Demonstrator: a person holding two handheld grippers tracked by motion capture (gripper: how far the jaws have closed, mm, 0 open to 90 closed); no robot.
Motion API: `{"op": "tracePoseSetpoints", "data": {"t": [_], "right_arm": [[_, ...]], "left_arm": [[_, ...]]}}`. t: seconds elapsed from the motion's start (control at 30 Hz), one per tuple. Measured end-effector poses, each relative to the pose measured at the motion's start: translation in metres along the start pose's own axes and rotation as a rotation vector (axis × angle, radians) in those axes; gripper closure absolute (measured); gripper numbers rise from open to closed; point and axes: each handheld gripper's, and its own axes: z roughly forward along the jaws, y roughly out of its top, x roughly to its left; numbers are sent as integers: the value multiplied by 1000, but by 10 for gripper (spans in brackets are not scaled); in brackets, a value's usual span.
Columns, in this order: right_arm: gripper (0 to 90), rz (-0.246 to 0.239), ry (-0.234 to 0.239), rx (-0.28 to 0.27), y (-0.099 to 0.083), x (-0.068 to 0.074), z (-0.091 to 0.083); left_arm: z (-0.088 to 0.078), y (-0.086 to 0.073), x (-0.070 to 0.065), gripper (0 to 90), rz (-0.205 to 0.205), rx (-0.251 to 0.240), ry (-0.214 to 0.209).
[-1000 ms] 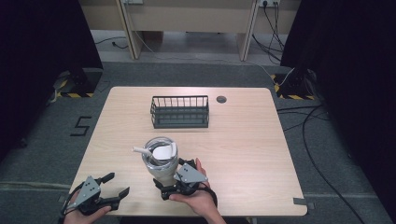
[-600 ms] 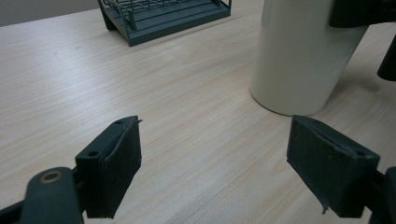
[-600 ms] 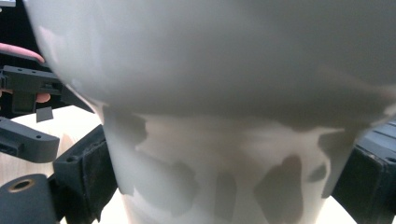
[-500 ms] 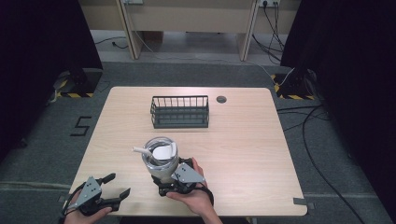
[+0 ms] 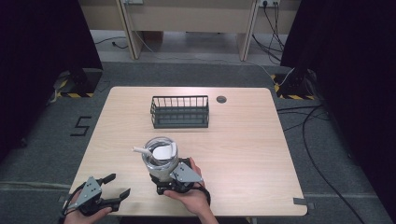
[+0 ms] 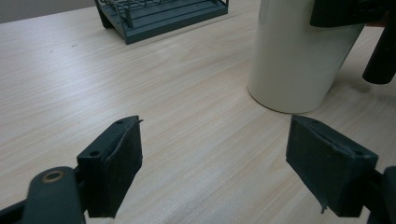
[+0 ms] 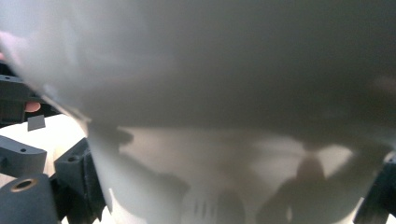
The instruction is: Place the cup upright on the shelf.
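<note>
Near the table's front edge, the right gripper (image 5: 164, 179) clasps the cup (image 5: 160, 156), standing upright; the left gripper (image 5: 116, 186) gapes idle; the rack (image 5: 180, 112) waits unreached.

We see bare desk (image 5: 243, 144) open across the right and far left; the wire basket (image 5: 180, 112) blocks the far middle, and the cup (image 5: 160, 156) stands near, right of the left gripper (image 5: 114, 189).

The cup (image 7: 210, 116) is a close blur in the right gripper view, its top cut off
</note>
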Motion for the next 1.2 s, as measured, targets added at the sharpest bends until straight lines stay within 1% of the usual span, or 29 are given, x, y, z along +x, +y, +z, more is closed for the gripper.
{"op": "tracePoseSetpoints", "data": {"t": [0.4, 0.43, 0.57, 0.6, 0.77, 0.93, 1.0, 1.03, 1.13, 1.2], "right_arm": [[101, -12, -8, 3, 2, 3, -1], [101, -19, -11, 3, 2, 4, -1], [101, -8, -5, -3, 3, 4, -2], [101, 3, 0, -7, 5, 4, -2], [102, 7, -9, -10, 7, 3, -3], [102, 15, -22, -12, 12, -2, -4], [102, 19, -40, -21, 16, -7, -5], [102, 30, -46, -21, 18, -8, -6], [102, 27, -56, -28, 20, -11, -6], [102, 26, -71, -34, 24, -16, -7]], "left_arm": [[0, 0, 1, 200, -8, 0, -2], [0, 0, 1, 201, -10, 0, -1], [0, 0, 1, 205, -11, -2, -1], [0, 0, 1, 205, -13, -3, -1], [-1, 0, 1, 208, -12, -4, 0], [-1, 0, 1, 211, -13, -5, 1], [-1, 0, 1, 212, -13, -4, 1], [-1, 0, 1, 212, -13, -4, 1], [-1, 0, 2, 213, -14, -5, 1], [-1, 0, 2, 214, -14, -5, 2]]}}
